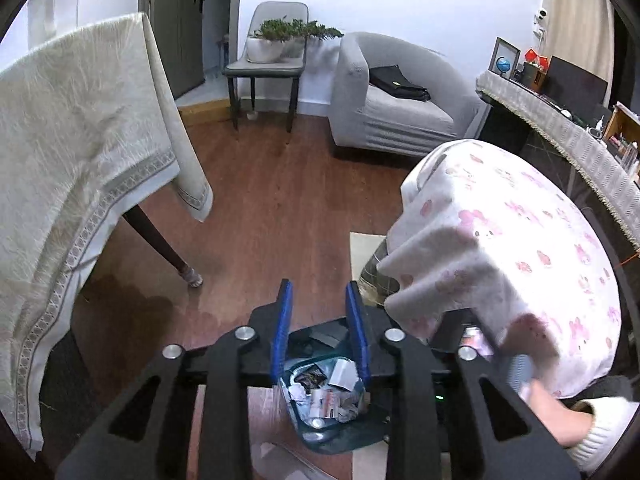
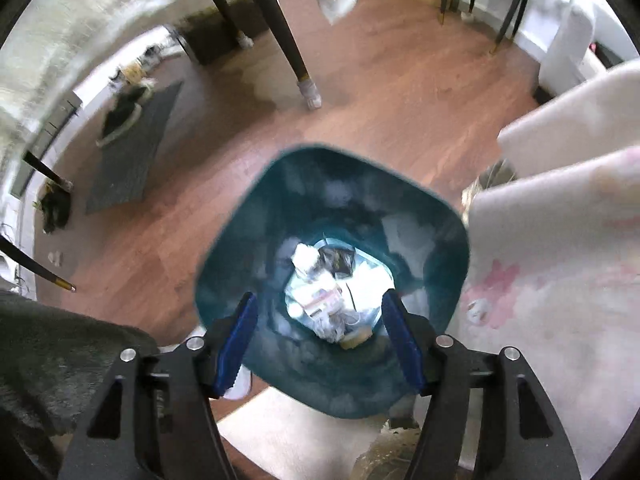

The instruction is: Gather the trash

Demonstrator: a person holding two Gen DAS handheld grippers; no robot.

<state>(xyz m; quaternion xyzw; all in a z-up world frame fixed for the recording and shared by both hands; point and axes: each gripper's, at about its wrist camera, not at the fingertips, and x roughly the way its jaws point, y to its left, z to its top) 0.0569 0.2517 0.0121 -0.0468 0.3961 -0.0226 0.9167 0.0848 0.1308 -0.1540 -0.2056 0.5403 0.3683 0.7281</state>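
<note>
A dark teal trash bin (image 2: pixel 424 216) stands on the wooden floor, with several crumpled papers and wrappers (image 2: pixel 320 292) at its bottom. My right gripper (image 2: pixel 320 336) is open and empty, right above the bin's mouth, pointing down into it. My left gripper (image 1: pixel 320 324) is open and empty, higher up, with the bin (image 1: pixel 340 440) and its trash (image 1: pixel 328 392) below and between its blue pads. The other gripper's black body and the person's hand (image 1: pixel 560 420) show at the lower right of the left wrist view, blurred.
A round table with a pink-flowered cloth (image 1: pixel 520 240) stands right beside the bin. A table with a cream cloth (image 1: pixel 80 160) and dark legs (image 2: pixel 288 40) is at the left. A grey armchair (image 1: pixel 400 100), a chair with plants (image 1: pixel 272 52), and a grey mat (image 2: pixel 132 152) lie beyond.
</note>
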